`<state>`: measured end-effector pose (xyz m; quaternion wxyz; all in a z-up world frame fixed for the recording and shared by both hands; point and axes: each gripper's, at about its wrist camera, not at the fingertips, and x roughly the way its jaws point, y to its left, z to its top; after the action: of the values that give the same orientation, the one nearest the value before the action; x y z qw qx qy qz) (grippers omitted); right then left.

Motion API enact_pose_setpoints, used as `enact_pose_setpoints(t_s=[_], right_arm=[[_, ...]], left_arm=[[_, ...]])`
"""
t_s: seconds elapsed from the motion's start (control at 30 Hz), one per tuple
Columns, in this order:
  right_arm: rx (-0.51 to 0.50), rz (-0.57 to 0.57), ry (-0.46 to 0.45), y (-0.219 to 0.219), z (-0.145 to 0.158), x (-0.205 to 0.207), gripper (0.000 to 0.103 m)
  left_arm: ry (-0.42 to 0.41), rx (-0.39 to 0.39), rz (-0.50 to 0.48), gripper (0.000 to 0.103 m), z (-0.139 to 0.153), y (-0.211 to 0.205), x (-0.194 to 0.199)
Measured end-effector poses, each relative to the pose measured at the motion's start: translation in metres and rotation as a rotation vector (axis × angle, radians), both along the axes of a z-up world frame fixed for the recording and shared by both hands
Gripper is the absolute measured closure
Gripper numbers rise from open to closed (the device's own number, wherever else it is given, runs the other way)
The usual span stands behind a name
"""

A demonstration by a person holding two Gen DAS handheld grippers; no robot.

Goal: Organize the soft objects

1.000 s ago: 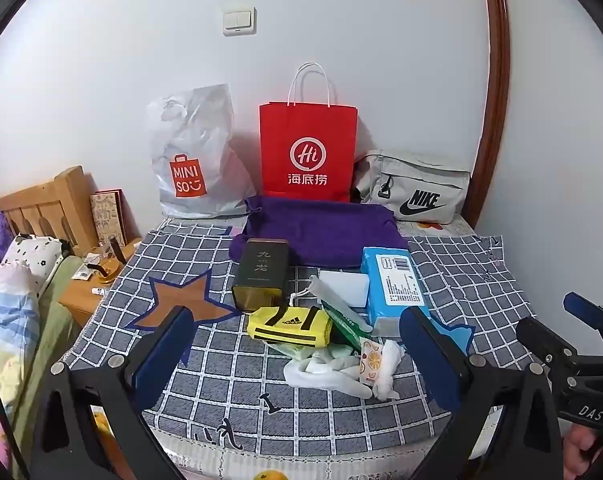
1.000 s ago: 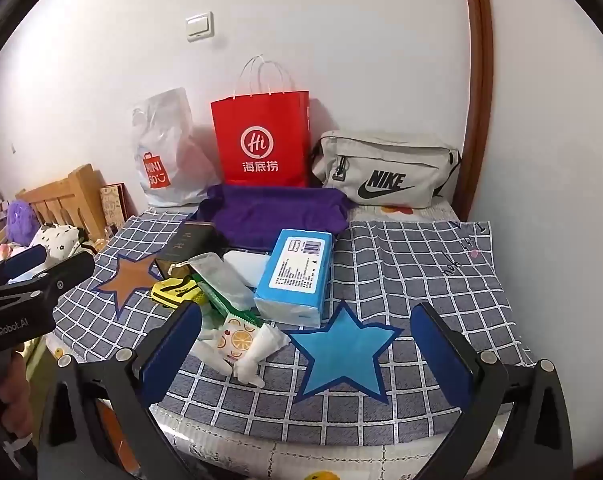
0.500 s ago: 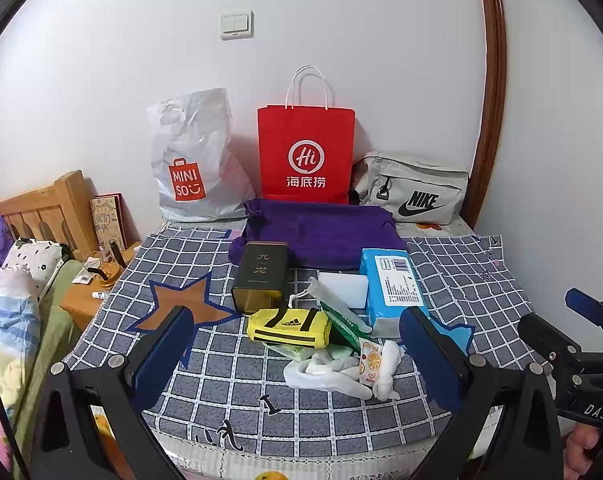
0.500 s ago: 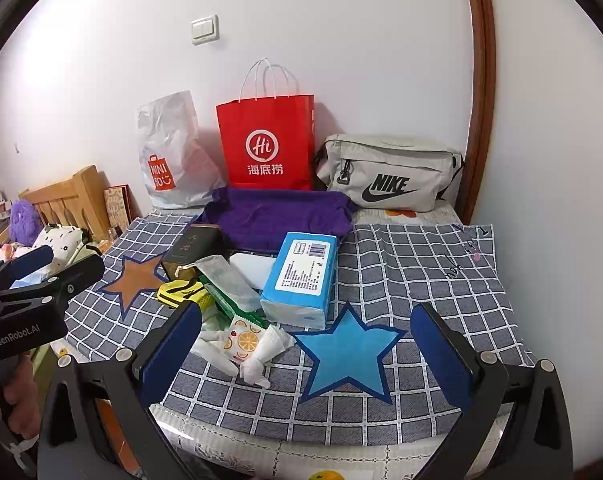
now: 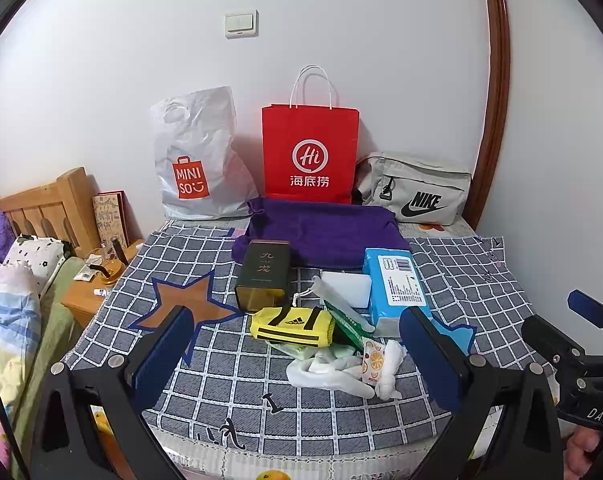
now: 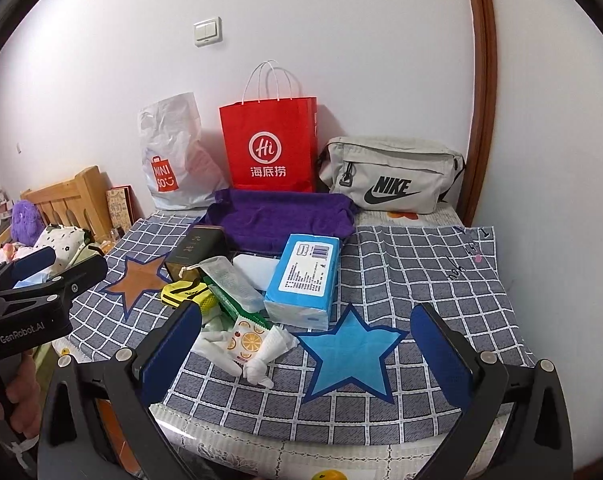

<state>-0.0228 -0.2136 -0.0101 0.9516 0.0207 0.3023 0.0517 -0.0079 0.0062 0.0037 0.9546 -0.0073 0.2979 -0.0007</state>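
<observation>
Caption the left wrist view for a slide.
Open left hand-held gripper facing a yellow pouch, blue tissue pack and purple cloth.

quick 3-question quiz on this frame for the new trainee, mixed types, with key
1. True or false: the left gripper is shut on the yellow Adidas pouch.
2. Which bag stands between the Miniso plastic bag and the grey Nike bag? A) red Haidilao paper bag B) blue tote C) black backpack
3. Fill in: the blue tissue pack lies just behind the blue ____ printed on the checked cloth.

Key: 1 false, both grippers (right) are open and empty; 2 A; 3 star.
</observation>
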Motion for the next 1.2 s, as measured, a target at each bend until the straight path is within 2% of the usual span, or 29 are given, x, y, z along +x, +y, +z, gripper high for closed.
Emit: enact_pose_setpoints(t_s=[1.2], right_arm=[[0.0,0.005,-0.011,0.0047,0.0023,-0.0041,0.0]], left_arm=[[-0.002,-0.004,0.002,0.0,-0.0009,0.0036,-0.0021]])
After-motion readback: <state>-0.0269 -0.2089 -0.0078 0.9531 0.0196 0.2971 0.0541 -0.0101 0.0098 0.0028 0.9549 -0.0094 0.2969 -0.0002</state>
